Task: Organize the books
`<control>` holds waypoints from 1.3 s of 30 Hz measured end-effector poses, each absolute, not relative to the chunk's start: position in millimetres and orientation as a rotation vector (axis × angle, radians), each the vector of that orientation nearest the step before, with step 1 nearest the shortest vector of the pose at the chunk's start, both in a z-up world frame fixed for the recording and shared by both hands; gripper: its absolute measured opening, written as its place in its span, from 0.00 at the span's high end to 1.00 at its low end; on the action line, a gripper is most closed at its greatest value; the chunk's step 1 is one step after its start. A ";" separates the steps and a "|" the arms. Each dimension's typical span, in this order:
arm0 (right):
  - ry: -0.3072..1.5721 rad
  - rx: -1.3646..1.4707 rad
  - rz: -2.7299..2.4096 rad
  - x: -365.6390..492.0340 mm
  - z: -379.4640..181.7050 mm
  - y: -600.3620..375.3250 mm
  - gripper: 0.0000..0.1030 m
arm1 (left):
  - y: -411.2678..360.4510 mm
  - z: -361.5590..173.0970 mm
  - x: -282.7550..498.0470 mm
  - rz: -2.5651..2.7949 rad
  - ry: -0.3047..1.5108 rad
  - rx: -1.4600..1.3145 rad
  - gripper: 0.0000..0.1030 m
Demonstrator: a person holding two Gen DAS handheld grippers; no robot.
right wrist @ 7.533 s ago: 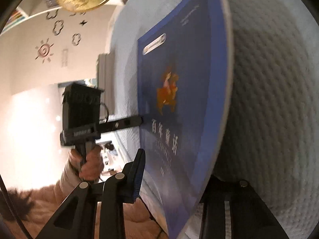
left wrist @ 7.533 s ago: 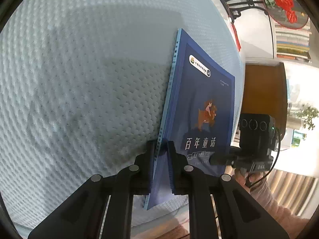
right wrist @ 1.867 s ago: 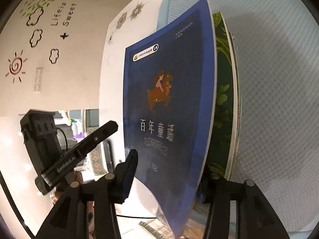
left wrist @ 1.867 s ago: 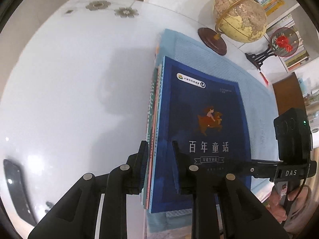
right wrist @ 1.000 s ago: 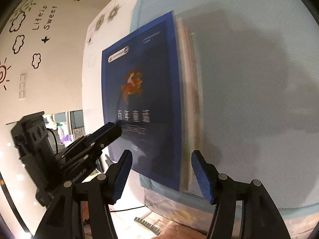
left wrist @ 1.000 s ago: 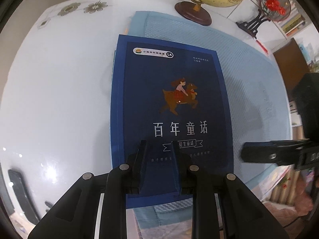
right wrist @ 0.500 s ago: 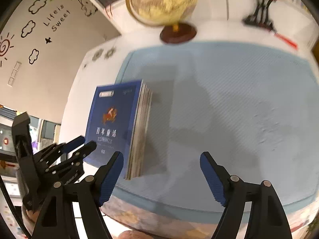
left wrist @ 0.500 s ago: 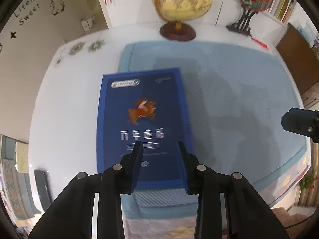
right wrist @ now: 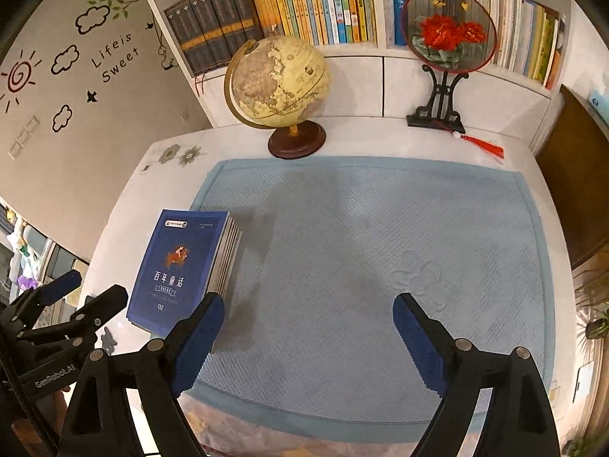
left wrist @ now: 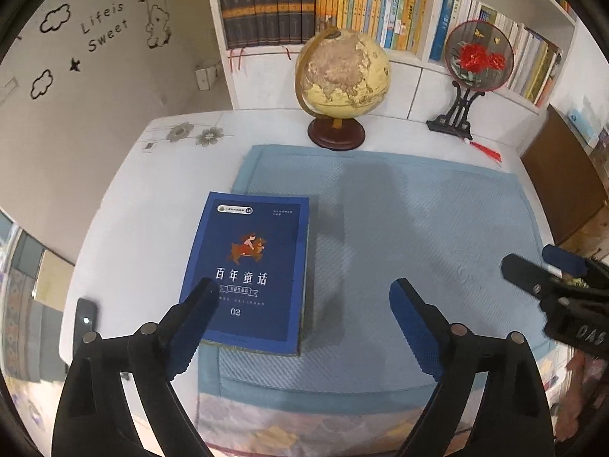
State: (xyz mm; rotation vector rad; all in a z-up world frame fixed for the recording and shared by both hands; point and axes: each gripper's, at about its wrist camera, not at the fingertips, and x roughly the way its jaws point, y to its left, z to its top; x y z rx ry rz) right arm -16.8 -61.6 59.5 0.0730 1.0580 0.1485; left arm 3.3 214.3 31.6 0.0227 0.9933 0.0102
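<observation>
On the blue mat's (left wrist: 418,228) left edge lies the stack of books (left wrist: 251,266), dark blue cover up, partly over the white table (left wrist: 152,198). From my right wrist I see the stack's page edges, several volumes deep; my left wrist shows mostly the top cover and a black phone (left wrist: 84,318) nearby. My left gripper (left wrist: 302,299) and right gripper (right wrist: 308,312) have just been opening; both jaws are spread wide, nothing between them. Behind, the bookshelf (right wrist: 323,3) holds upright rows of books.
</observation>
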 end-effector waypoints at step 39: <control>1.036 0.038 0.102 -35.5 64.1 -64.3 0.14 | 182.1 30.6 -4.7 0.007 0.984 0.008 0.11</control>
